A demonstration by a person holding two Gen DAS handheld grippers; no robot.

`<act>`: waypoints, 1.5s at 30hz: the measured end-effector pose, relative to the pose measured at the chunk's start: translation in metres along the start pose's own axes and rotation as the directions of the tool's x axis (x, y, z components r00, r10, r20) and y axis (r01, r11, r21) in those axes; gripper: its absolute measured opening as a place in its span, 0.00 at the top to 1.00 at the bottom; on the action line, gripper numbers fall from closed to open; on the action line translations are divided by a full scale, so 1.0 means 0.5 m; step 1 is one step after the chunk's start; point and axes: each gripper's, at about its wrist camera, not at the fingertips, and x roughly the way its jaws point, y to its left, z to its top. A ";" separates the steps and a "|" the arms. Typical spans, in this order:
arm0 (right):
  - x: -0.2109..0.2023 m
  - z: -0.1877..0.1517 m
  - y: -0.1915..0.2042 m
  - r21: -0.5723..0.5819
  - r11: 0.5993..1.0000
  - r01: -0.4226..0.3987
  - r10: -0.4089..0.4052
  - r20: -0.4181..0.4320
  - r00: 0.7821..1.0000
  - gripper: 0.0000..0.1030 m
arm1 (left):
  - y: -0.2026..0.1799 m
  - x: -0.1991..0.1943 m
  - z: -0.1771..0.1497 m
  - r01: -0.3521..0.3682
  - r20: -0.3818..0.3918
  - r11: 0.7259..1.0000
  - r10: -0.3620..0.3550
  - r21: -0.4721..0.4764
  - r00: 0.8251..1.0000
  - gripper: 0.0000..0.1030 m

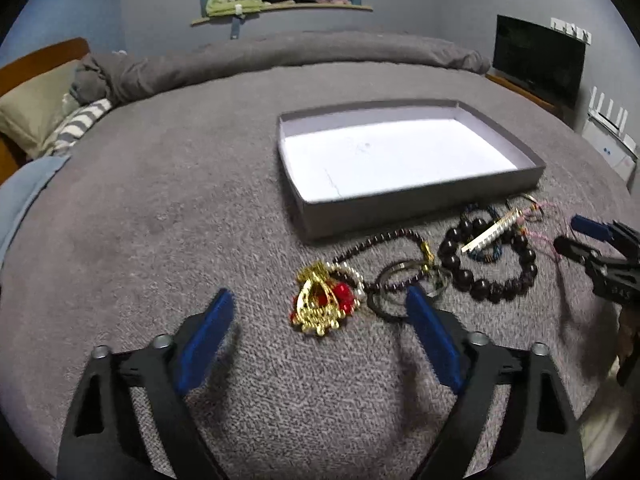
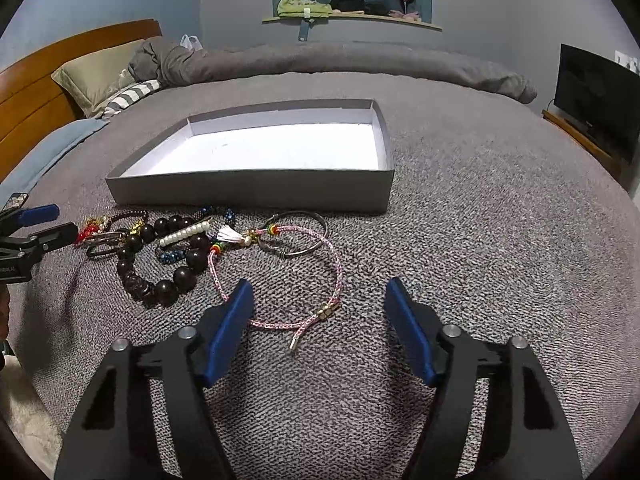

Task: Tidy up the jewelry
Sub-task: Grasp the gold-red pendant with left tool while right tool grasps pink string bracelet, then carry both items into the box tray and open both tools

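Note:
A pile of jewelry lies on the grey blanket in front of a shallow grey box [image 1: 420, 200] [image 2: 248, 192] with a white floor. My left gripper [image 1: 320, 294] [image 2: 64, 221] stands open around a gold and red ornament [image 1: 320, 304], pads apart from it. To its right are metal rings [image 1: 392, 276], a dark large-bead bracelet [image 1: 496, 288] [image 2: 176, 284] and a pearl clip [image 1: 492, 232] [image 2: 184, 235]. My right gripper [image 2: 319, 285] [image 1: 568, 234] is open over a pink cord bracelet [image 2: 338, 276]; the left fingertip hides part of the cord. A thin bangle [image 2: 316, 240] lies behind it.
The bed runs back to a rolled grey duvet [image 2: 360, 60]. Pillows [image 2: 100, 76] and a wooden headboard [image 2: 36, 92] are at the left. A dark TV [image 2: 596, 100] stands at the right, and a shelf [image 2: 352, 18] with clothes is on the far wall.

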 end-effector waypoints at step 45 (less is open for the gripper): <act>-0.033 0.027 0.004 -0.003 1.000 -0.018 0.018 0.090 0.996 0.96 | 0.015 -0.001 0.003 0.052 0.003 0.999 -0.052 0.012 0.999 0.71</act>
